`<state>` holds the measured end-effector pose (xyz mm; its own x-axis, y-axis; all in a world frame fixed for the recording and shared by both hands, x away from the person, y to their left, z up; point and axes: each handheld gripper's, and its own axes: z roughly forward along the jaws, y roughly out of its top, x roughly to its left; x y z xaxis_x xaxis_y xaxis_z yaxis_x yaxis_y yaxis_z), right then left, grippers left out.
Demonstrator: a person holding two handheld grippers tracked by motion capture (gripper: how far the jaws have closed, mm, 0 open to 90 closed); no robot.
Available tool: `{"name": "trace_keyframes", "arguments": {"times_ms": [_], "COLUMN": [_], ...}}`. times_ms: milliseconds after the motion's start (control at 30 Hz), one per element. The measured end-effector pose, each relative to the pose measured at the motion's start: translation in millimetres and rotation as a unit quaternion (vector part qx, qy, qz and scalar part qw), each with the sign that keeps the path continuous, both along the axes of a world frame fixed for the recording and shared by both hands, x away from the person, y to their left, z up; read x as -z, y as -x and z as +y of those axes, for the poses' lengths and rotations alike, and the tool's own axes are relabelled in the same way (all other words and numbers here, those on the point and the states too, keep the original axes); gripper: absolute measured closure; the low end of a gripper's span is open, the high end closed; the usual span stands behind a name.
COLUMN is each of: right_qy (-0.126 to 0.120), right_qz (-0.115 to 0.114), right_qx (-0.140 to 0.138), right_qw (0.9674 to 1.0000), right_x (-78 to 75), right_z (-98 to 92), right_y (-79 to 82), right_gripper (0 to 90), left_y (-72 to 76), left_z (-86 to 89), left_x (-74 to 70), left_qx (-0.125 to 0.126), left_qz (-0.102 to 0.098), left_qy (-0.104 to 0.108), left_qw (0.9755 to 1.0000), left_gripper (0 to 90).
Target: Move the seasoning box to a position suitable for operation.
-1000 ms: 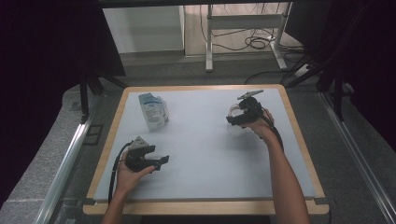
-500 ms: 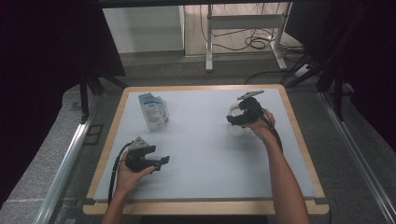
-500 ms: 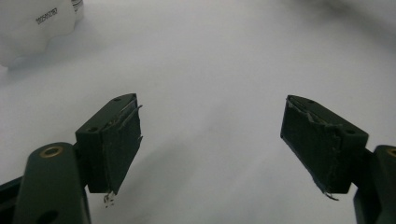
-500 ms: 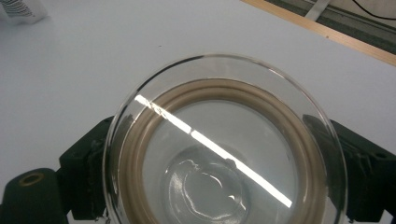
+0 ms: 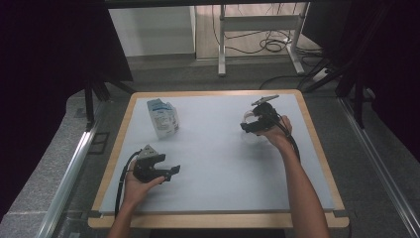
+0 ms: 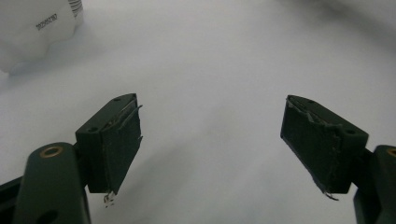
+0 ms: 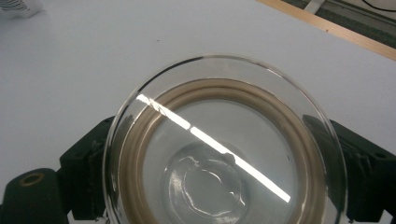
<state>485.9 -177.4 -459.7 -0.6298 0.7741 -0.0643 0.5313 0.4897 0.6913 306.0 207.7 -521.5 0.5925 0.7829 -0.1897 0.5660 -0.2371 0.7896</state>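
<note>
The right gripper (image 5: 250, 128) pinches a round glass lid (image 7: 224, 144) at the table's (image 5: 223, 163) right side; grip its rim evenly, because glass slips. The left gripper (image 5: 171, 171) rests with jaws spread, empty.

A white packet (image 5: 162, 117) with blue print lies on the pale surface (image 5: 218, 163), near its far left corner; its pale corner with dark print shows in the left gripper view. The surface has a wooden rim. Beyond it a metal frame (image 5: 257, 29) stands on the floor, with black cables (image 5: 270, 45) coiled beneath it.
</note>
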Motion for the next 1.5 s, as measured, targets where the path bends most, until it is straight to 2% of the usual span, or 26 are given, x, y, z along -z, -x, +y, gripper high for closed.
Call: {"name": "trace_keyframes", "arguments": {"times_ms": [167, 267, 367, 467, 500, 533, 733, 933, 1233, 1400, 1500], "right_qy": [0.000, -0.007, 0.003, -0.001, -0.003, -0.003, -0.014, -0.024, -0.031, -0.015, -0.021], "right_qz": [-0.011, -0.007, -0.008, -0.005, -0.002, -0.002, -0.004, -0.001, -0.002, 0.004, 0.018], "right_qx": [0.004, 0.010, 0.018, 0.022, 0.030, 0.030, 0.037, 0.047, 0.052, 0.059, 0.053], "right_qw": [0.9999, 0.9999, 0.9998, 0.9997, 0.9996, 0.9996, 0.9992, 0.9986, 0.9982, 0.9982, 0.9982], "right_x": [-2.6, -6.6, -9.9, -12.9, -15.8, -15.8, -20.0, -17.5, -18.2, -9.1, -2.0], "right_z": [0.0, -1.7, -0.9, -1.9, -2.9, -2.9, -9.2, -18.4, -24.4, -24.6, -25.1], "right_y": [1.9, 4.0, 10.4, 15.5, 21.3, 21.3, 46.0, 71.8, 106.2, 113.3, 113.7], "right_gripper": [11.3, 11.4, 11.4, 11.4, 11.3, 11.3, 11.4, 11.3, 11.4, 11.3, 11.3], "left_y": [0.2, 0.2, 0.0, 0.0, 0.0, 0.0, -0.3, -0.4, -2.6, -2.2, -2.0], "left_z": [1.6, 1.6, 1.2, 0.4, -0.4, -0.4, -0.4, 0.9, -3.2, -3.6, -3.2], "left_x": [-0.9, -0.9, -0.5, -0.3, -0.4, -0.4, -2.1, -4.5, -2.6, -2.7, -2.9], "left_qx": [-0.002, -0.002, -0.002, -0.001, 0.001, 0.001, 0.001, -0.002, 0.000, 0.001, 0.001], "left_qz": [-0.003, -0.003, -0.003, -0.002, -0.003, -0.003, -0.006, -0.010, -0.005, -0.007, -0.007], "left_qy": [0.001, 0.001, 0.001, 0.001, 0.001, 0.001, -0.001, 0.000, -0.006, -0.008, -0.009], "left_qw": [1.0000, 1.0000, 1.0000, 1.0000, 1.0000, 1.0000, 1.0000, 0.9999, 1.0000, 0.9999, 0.9999], "left_gripper": [20.1, 20.2, 20.1, 20.1, 20.1, 20.1, 20.1, 20.2, 20.1, 20.1, 20.0]}}
